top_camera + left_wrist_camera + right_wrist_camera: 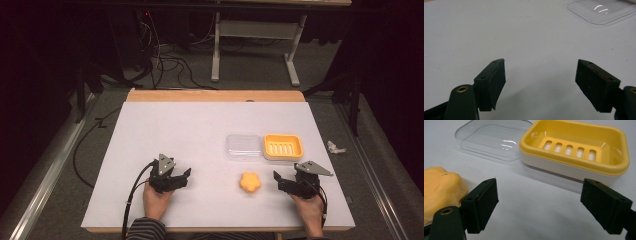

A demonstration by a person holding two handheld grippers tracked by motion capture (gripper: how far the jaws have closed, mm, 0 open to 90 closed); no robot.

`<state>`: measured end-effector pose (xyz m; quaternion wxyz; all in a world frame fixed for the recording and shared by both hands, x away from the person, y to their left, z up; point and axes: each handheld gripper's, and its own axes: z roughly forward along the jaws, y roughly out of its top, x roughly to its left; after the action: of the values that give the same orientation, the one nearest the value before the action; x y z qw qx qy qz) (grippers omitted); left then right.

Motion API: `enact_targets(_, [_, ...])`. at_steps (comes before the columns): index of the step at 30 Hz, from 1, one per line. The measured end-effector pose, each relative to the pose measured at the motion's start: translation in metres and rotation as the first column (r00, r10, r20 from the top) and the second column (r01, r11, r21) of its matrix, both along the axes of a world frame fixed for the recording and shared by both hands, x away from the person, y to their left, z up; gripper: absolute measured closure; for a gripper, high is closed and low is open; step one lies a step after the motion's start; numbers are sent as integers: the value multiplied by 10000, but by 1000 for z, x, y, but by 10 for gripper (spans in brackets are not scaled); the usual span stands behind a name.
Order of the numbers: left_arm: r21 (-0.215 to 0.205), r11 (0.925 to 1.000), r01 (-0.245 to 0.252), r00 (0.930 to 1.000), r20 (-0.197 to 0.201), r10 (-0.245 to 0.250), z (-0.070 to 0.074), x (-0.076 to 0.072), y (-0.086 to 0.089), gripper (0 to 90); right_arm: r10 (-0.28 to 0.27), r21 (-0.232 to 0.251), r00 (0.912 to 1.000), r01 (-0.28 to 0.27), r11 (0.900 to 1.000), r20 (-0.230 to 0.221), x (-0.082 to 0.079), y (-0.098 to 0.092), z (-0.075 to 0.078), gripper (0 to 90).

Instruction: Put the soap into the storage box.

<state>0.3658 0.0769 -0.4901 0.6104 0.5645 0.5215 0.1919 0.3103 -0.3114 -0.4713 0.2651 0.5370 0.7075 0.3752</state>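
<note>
An orange flower-shaped soap lies on the white table, between my two grippers. Behind it stand a yellow soap dish with a slotted tray and a clear plastic lid lying beside it on its left. My right gripper rests just right of the soap, open, with nothing between its jaws. In the right gripper view the soap lies left of the jaws, the dish and lid ahead. My left gripper is open over bare table, the lid far ahead.
The table's wooden far edge lies beyond the dish. A crumpled white scrap sits on the floor to the right. Cables and a desk frame stand behind the table.
</note>
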Motion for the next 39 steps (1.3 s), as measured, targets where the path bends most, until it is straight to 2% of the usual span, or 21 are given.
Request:
enact_targets(2, [32, 10000, 5, 10000, 2, -5, 0, 0, 0, 249, 107, -22, 9999, -107, 9999, 54, -1, 0, 1, 147])
enact_targets(5, [52, 10000, 4, 10000, 44, -4, 0, 0, 0, 248, 189, 439, 9995, -199, 9988, 239, -6, 0, 8, 141])
enact_targets(7, [53, 10000, -1, 10000, 46, 0, 0, 0, 0, 248, 243, 540, 9991, -262, 9982, 350, -8, -1, 11, 138])
enact_targets(10, [48, 10000, -3, 10000, 53, 2, 0, -1, 0, 246, 367, 575, 9988, -384, 9976, 312, -10, 0, 13, 138])
enact_targets(11, [30, 10000, -5, 10000, 51, 4, 0, 0, 0, 246, 590, 552, 9977, -609, 9966, 344, -13, 0, 15, 141])
enact_targets(14, [37, 10000, 7, 10000, 36, -7, 0, 0, 0, 246, 783, 581, 9959, -808, 9950, 447, -17, 3, 18, 140])
enact_targets(18, [25, 10000, 11, 10000, 57, -11, 0, -1, 0, 246, 934, 567, 9944, -962, 9937, 504, -21, 6, 18, 140])
enact_targets(20, [23, 10000, 14, 10000, 55, -14, 0, -1, 0, 246, 1113, 542, 9932, -1131, 9921, 345, -23, 11, 17, 141])
enact_targets(26, [36, 10000, 18, 10000, 43, -18, 0, 0, 0, 246, 1382, 582, 9892, -1410, 9883, 497, -28, 19, 19, 140])
enact_targets(34, [35, 10000, 22, 10000, 35, -22, 0, 0, 0, 246, 1857, 523, 9823, -1867, 9810, 236, -29, 30, 18, 143])
enact_targets(35, [31, 10000, 24, 10000, 40, -24, 0, 0, 0, 246, 2086, 436, 9780, -2088, 9770, 95, -28, 35, 18, 143])
enact_targets(39, [36, 10000, 22, 10000, 53, -22, 0, -1, 0, 246, 2454, 328, 9694, -2449, 9690, -114, -27, 45, 18, 145])
